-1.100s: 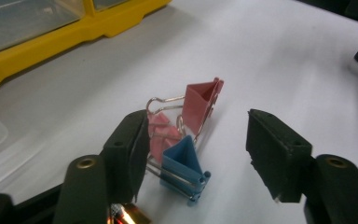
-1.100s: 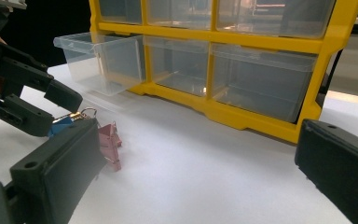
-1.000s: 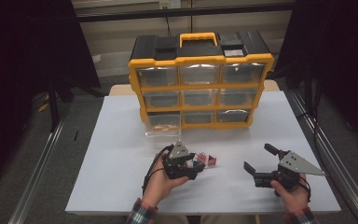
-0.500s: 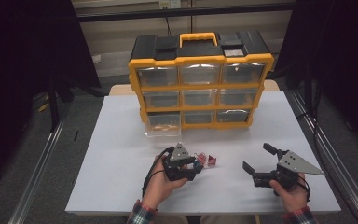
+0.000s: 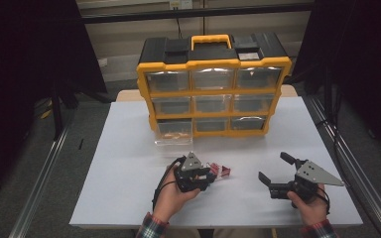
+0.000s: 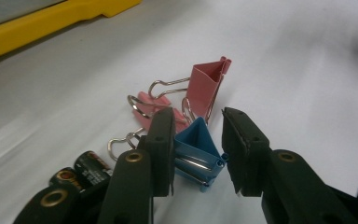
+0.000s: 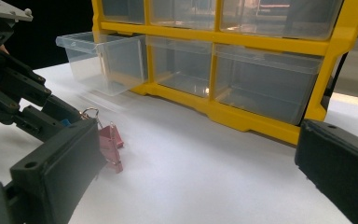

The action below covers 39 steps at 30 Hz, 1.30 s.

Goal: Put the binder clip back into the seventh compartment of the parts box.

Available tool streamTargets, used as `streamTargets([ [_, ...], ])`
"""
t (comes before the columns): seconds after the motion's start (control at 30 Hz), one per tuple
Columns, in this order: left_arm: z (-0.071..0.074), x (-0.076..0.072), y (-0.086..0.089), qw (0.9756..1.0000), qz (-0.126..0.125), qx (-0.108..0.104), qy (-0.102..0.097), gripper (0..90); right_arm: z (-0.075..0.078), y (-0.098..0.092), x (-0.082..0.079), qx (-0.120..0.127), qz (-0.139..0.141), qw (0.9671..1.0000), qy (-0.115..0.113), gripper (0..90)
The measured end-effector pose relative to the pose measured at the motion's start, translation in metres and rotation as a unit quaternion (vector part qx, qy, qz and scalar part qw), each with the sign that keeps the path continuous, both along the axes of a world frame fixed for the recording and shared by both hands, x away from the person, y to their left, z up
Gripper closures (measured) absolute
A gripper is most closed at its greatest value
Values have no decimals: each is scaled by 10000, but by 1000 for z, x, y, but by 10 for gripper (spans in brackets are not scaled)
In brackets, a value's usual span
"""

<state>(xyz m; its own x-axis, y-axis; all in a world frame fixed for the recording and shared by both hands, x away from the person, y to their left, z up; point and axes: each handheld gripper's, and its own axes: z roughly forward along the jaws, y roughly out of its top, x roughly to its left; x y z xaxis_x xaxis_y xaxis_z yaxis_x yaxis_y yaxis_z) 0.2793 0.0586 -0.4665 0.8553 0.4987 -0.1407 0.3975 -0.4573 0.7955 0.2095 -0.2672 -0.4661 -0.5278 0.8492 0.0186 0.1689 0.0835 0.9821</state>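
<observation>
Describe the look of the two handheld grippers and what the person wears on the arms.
Both the left gripper and the right gripper are black, each with two blocky jaws on linkage arms joined by brass-coloured rivets and a grey three-cornered plate on top. A black cable loops from the left one. The sleeves are plaid, with red in the pattern.

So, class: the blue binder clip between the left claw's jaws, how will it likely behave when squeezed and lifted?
The blue binder clip looks like folded sheet metal, so probably stiff and light. Its smooth, sloping sides could slip from the left claw, whose jaws have just been closing around it. Lying flat-sided on the table, it seems unlikely to roll.
</observation>
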Motion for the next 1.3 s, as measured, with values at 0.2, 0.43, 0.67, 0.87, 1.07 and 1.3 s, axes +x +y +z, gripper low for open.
streamTargets([
  [0.2, 1, -3, -2, 9999, -70, 2, 72, 651, 0, 0, 0, -4, 9, 10000, -8, 0],
  [0.43, 2, -1, -1, 9998, -45, -66, 173, 660, 0, 0, 0, -2, 13, 10000, -3, 0],
  [0.67, 0, -3, -1, 9996, -83, -165, 206, 656, 0, 0, 0, -8, 12, 10000, -12, 0],
  [0.87, -4, -4, -3, 9997, -167, 12, 172, 622, 0, 0, 0, -9, 12, 10000, -14, 0],
  [1.07, -3, -4, -2, 9997, -65, 42, 229, 635, 0, 0, 0, -9, 10, 10000, -11, 0],
  [1.3, 3, -6, -2, 9991, -171, -59, 385, 640, 0, 0, 0, -7, 15, 10000, -10, 0],
])
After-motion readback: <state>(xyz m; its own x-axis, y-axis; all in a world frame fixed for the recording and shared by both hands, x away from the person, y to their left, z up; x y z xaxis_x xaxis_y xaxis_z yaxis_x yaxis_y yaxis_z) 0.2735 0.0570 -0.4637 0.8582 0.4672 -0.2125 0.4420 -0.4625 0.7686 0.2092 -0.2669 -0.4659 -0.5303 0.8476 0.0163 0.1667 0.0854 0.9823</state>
